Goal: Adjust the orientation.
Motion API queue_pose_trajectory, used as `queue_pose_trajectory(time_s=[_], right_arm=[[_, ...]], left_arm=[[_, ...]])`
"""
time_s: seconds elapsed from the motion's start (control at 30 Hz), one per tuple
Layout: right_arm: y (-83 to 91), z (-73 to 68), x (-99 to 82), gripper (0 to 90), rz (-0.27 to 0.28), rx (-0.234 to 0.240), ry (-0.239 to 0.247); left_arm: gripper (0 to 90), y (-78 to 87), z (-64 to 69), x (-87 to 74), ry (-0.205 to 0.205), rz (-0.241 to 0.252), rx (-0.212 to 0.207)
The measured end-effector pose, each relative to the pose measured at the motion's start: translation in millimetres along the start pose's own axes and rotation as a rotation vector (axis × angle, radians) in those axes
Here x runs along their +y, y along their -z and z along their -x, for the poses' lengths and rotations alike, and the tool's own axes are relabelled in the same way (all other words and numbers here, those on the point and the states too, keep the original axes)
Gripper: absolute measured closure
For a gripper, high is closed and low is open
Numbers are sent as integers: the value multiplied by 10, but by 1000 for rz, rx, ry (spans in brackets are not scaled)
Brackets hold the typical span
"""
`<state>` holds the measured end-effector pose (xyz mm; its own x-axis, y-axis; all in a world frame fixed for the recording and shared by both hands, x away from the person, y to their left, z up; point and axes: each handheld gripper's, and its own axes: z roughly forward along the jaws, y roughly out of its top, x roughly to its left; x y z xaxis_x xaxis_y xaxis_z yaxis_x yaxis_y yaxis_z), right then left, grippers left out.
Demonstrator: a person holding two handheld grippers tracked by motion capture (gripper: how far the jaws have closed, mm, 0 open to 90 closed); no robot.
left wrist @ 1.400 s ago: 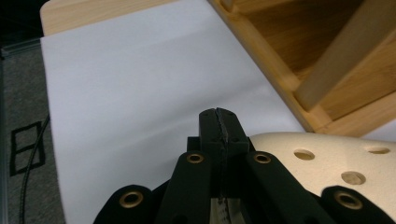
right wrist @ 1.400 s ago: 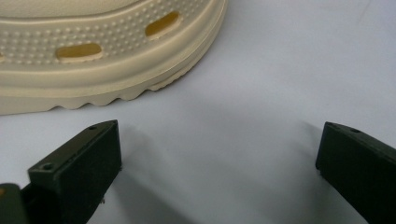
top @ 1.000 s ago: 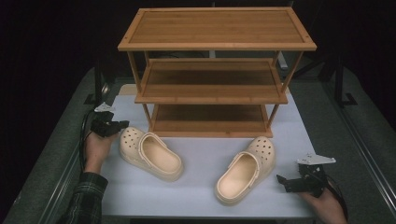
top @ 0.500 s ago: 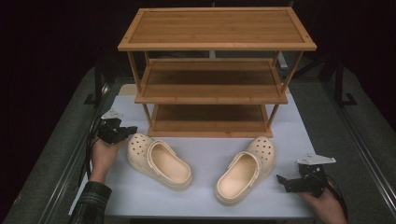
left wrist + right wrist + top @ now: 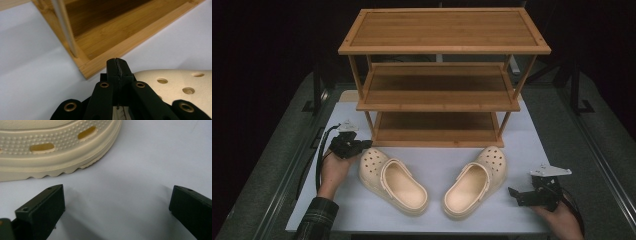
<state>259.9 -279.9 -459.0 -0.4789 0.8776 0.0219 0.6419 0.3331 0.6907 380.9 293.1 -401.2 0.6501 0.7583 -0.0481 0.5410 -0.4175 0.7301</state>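
Two cream clogs lie on the white mat [image 5: 437, 220] in front of a three-tier bamboo shoe rack [image 5: 439, 75]. The left clog [image 5: 393, 185] points its toe to the back left, and the right clog [image 5: 475, 182] points to the back right. My left gripper [image 5: 363, 145] is shut with nothing between its jaws and sits right at the left clog's toe. In the left gripper view the closed jaws' tip [image 5: 118, 67] stands beside the holed toe [image 5: 180, 85], facing the rack's bottom shelf [image 5: 120, 40]. My right gripper [image 5: 513, 192] rests open on the mat, just right of the right clog [image 5: 57, 150], its jaws [image 5: 117, 207] wide apart.
The rack's three shelves are bare. The mat lies on a grey table [image 5: 562, 130] with dark stands at both back corners. A cable [image 5: 319, 160] trails from the left gripper along the mat's left edge.
My left gripper has moved right, and the left clog has slid right and nearer with it. The right gripper and right clog have stayed put.
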Motion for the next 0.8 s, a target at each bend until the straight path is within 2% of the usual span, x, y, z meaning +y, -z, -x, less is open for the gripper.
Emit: queue_pose_trajectory(time_s=[0.17, 0.2, 0.47, 0.57, 0.6, 0.63, 0.7, 0.8], right_arm=[[0, 0, 0, 0, 0, 0, 0], [0, 0, 0, 0, 0, 0, 0], [1, -1, -1, 0, 1, 0, 0], [0, 0, 0, 0, 0, 0, 0], [0, 0, 0, 0, 0, 0, 0], [0, 0, 0, 0, 0, 0, 0], [0, 0, 0, 0, 0, 0, 0], [2, 0, 1, 0, -2, -1, 1]], left_arm=[[900, 53, -17, -13, -6, 1, -9], [900, 104, -31, -31, 7, 7, -6], [900, 487, -34, -265, 20, 14, 38], [900, 635, 41, -427, 21, 11, 37], [900, 635, 41, -427, 21, 11, 37], [900, 667, 102, -515, 23, 2, 30], [900, 672, 171, -586, 13, -16, 19], [900, 658, 280, -668, 5, -39, -15]])
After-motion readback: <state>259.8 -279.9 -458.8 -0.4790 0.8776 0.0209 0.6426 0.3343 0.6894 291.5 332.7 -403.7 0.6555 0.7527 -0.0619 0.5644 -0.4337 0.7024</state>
